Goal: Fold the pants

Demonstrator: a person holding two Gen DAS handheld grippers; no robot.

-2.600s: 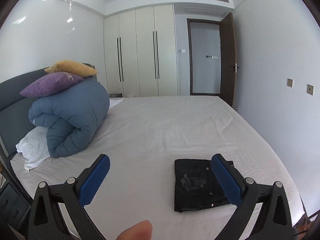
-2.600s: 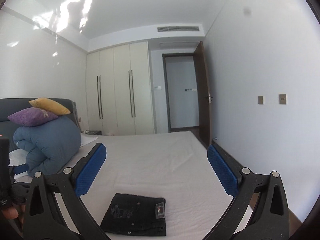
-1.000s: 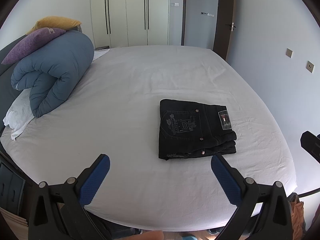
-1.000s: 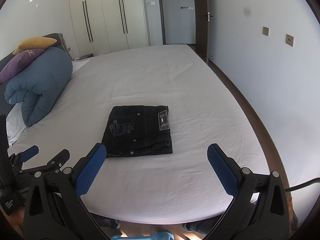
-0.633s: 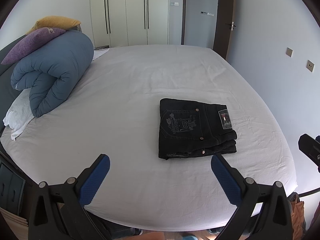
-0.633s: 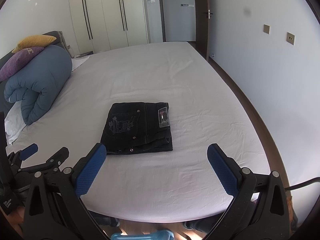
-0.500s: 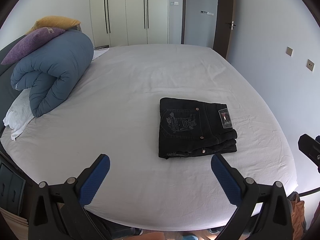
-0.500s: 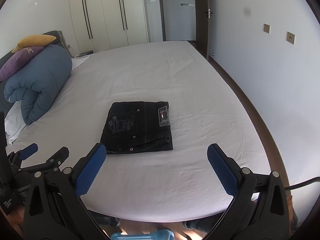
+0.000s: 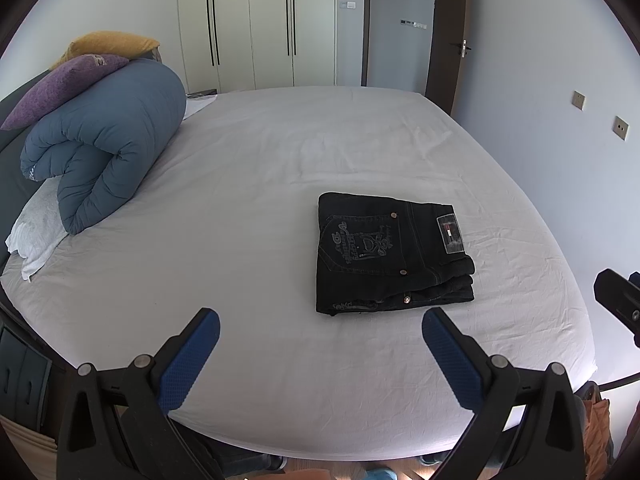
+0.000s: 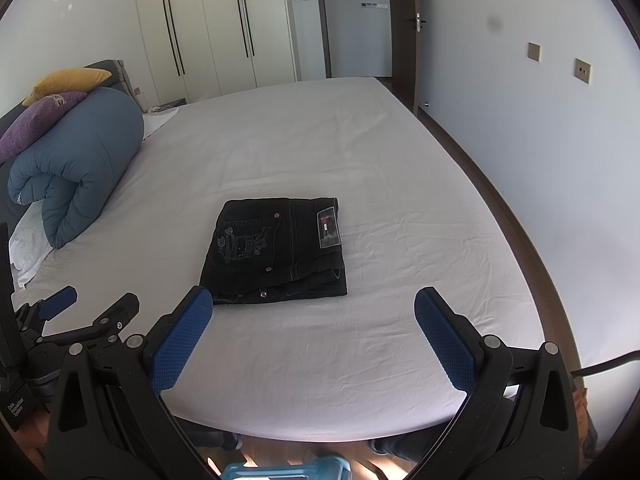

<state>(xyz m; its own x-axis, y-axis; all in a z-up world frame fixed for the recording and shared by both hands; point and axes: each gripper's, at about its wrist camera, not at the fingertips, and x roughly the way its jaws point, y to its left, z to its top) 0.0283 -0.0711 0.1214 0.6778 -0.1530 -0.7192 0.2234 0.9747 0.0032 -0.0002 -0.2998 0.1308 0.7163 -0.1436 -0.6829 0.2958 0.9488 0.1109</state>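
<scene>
Jeans [image 9: 390, 254] sit folded, centre frame, on bed [image 9: 240, 240] — task looks done. Left gripper [image 9: 320, 344] and right gripper [image 10: 313, 322] both gape wide, empty; best kept clear of the stack.

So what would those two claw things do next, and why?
Probably just back away: the black pants already lie in a neat folded stack on the bed, and the left gripper and right gripper hover open, holding nothing.

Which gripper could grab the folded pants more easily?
Probably the right gripper: the pants lie almost between its open jaws. The left gripper is open too, but the pants sit off to its right.
</scene>
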